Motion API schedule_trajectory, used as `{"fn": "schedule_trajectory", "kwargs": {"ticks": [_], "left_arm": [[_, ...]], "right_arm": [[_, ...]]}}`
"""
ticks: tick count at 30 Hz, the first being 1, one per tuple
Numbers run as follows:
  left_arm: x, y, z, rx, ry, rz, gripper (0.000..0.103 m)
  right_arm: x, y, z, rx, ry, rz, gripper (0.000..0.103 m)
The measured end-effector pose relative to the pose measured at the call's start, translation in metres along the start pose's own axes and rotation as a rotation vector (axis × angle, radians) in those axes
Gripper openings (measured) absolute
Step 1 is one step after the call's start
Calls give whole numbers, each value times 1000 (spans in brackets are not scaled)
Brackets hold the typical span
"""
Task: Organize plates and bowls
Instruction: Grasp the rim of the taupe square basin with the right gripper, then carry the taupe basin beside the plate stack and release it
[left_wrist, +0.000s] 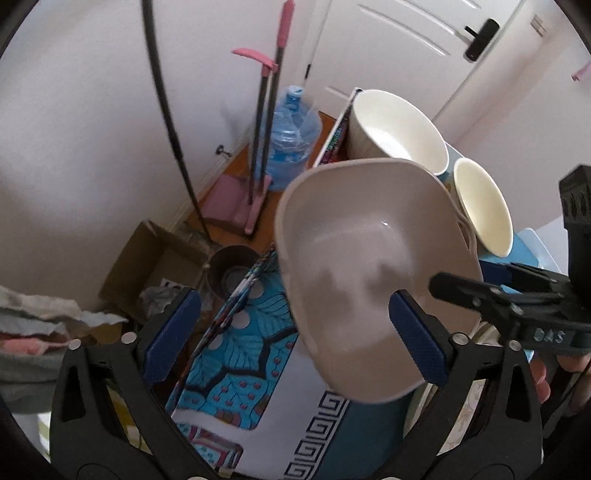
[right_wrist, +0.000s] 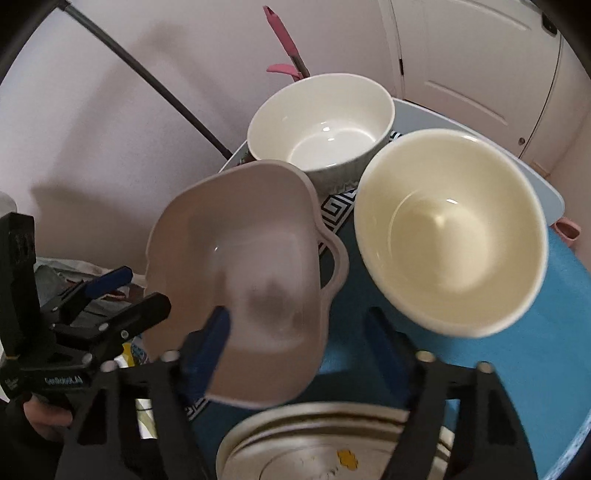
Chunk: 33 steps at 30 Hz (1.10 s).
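The left gripper (right_wrist: 147, 295) pinches the rim of the grey handled bowl (right_wrist: 240, 280), one blue pad (left_wrist: 417, 339) inside the bowl and the other black finger outside it, holding it tilted in the air above the blue table (right_wrist: 517, 350). The right gripper (right_wrist: 295, 350) stands wide open with nothing between its fingers, just under that bowl. Beyond the grey bowl sit a white bowl (right_wrist: 321, 125) and, to its right, a cream bowl (right_wrist: 450, 229); near the grey bowl's lower edge lies a stack of plates (right_wrist: 314, 446).
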<state>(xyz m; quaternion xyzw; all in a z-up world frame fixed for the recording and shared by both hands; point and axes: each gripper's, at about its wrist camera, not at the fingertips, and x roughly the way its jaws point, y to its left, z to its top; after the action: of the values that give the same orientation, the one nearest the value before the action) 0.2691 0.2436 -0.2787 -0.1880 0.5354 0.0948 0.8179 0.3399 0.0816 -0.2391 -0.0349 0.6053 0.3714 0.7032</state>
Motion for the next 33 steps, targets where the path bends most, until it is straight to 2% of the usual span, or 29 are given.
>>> {"fn": "schedule_trajectory", "kwargs": {"ticks": [1, 3, 6, 9, 12, 18, 23, 29, 33], "left_arm": [[4, -2, 0, 11, 6, -1, 91], [13, -5, -1, 27, 25, -8, 69], [17, -7, -2, 42, 15, -7, 59], [19, -9, 0, 67, -3, 4, 36], [23, -10, 0, 89, 1, -7, 24], [13, -19, 2, 145, -35, 20, 23], [-21, -42, 4, 202, -93, 31, 23], [-69, -100, -6, 286, -132, 11, 23], [-92, -159, -29, 362, -142, -35, 23]], "right_arm": [[2, 0, -1, 7, -6, -1, 56], [6, -3, -2, 27, -16, 4, 50], [12, -5, -5, 41, -23, 6, 38], [14, -6, -8, 53, -44, 13, 31], [22, -3, -10, 52, -40, 14, 14], [13, 10, -19, 38, -86, -10, 13], [-18, 13, -37, 60, -145, -1, 13], [-91, -1, -75, 130, -251, -3, 13], [-142, -23, -120, 172, -307, -51, 13]]}}
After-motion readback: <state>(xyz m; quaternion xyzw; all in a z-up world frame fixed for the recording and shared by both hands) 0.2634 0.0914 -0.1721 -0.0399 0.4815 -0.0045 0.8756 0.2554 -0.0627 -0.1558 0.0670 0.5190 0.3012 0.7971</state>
